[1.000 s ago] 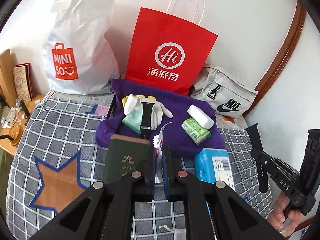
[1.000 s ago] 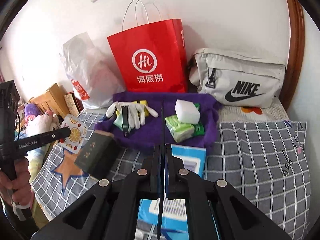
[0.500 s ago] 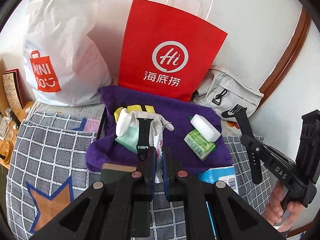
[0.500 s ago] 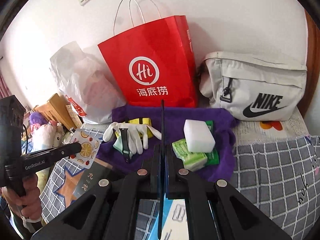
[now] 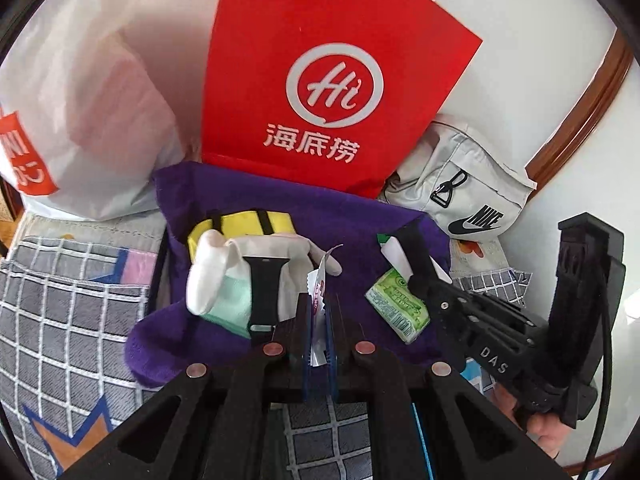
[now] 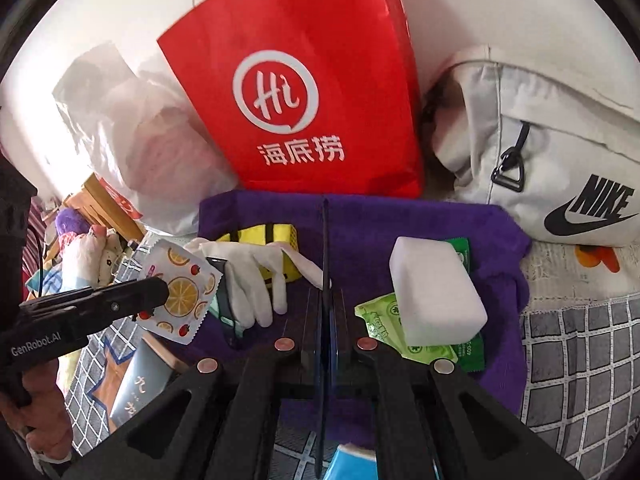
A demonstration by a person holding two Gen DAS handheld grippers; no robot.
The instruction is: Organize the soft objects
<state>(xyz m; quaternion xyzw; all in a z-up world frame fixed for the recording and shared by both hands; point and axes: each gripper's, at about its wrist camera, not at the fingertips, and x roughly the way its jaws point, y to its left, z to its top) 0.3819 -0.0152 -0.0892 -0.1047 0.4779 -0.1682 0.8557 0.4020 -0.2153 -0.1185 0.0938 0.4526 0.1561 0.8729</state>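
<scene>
My left gripper [image 5: 319,312] is shut on a flat fruit-print sachet [image 6: 178,290], seen edge-on in the left wrist view [image 5: 318,284]. My right gripper [image 6: 326,300] is shut on a thin black watch strap [image 6: 325,240]; the gripper also shows in the left wrist view [image 5: 424,276]. Both hover over the near edge of a purple towel [image 5: 340,216]. On the towel lie white gloves [image 5: 240,256], a black watch strap [image 5: 264,292], a yellow pouch [image 5: 244,222], a green tissue pack [image 5: 396,306] and a white sponge [image 6: 434,284].
A red paper bag [image 5: 320,80], a white plastic bag [image 5: 80,100] and a grey Nike bag [image 6: 552,160] stand behind the towel. A dark green book [image 6: 140,384] lies at the front left on the checked bedspread [image 5: 60,320]. A blue tissue box [image 6: 352,460] lies below the right gripper.
Both grippers have moved forward toward the towel with the sachet and the strap still held. The towel's items now loom larger and the right gripper has come in close beside the left.
</scene>
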